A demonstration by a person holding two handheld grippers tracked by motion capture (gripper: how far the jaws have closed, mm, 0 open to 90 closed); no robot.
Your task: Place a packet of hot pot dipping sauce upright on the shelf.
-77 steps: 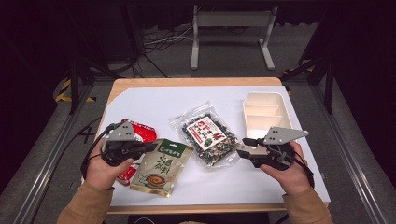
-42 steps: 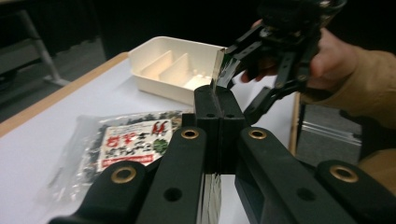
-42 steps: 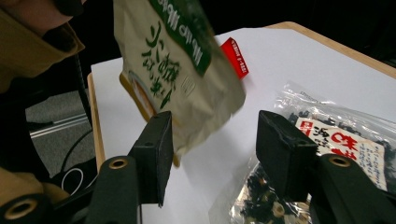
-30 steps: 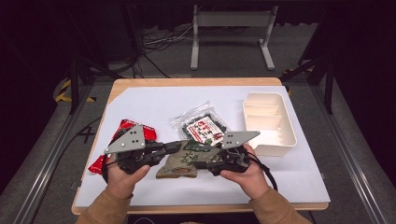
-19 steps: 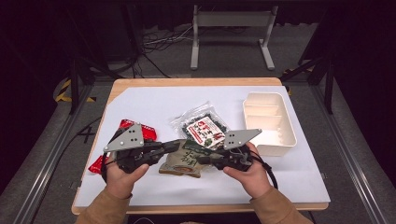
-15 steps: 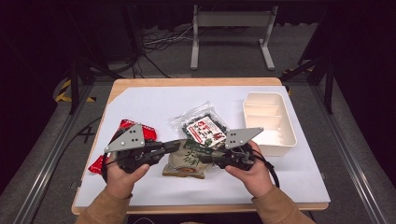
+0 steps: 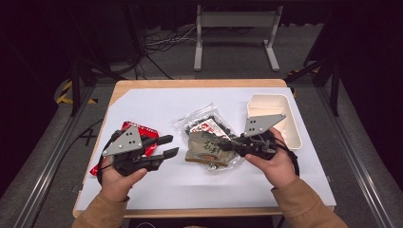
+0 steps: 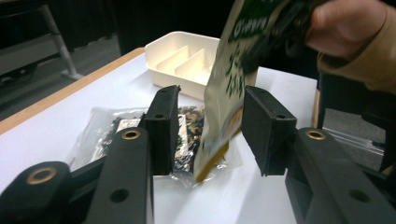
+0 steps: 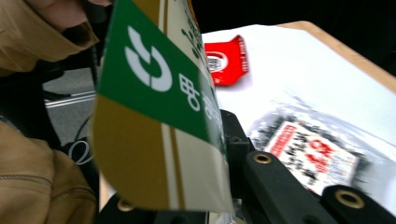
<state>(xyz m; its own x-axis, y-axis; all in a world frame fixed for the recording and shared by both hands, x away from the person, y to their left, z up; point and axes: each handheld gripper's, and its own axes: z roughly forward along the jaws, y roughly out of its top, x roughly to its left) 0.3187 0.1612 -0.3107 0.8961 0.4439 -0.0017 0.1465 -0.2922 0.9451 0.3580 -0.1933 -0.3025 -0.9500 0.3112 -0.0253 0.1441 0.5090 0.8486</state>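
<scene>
- White sheet point(image 7: 157, 190) spread over a light wooden table point(image 7: 190, 83); dark room around, grey floor with cables and a grey metal stand point(image 7: 235, 28) behind
- Green-and-gold printed snack pouch point(image 7: 206, 148) lifted off the sheet, clamped at one edge in the right gripper point(image 7: 233, 145), jaws shut tight on it; seen close up, green band and gold stripe, in the right gripper view point(image 9: 159, 107)
- Left gripper point(image 7: 172, 146) just beside the pouch's free end, jaws just been opening, now parted halfway; in the left gripper view the pouch point(image 8: 229, 93) hanging between the two black pads, touching neither
- Clear plastic bag of dark snacks with a red-and-white label point(image 7: 204, 124) flat on the sheet, under and behind the pouch
- Red foil packet point(image 7: 138, 130) flat beneath the left gripper, partly hidden
- Cream plastic tray with dividers point(image 7: 275, 107) at the right far corner of the sheet
- Counted: three packets, one tray, two grippers
</scene>
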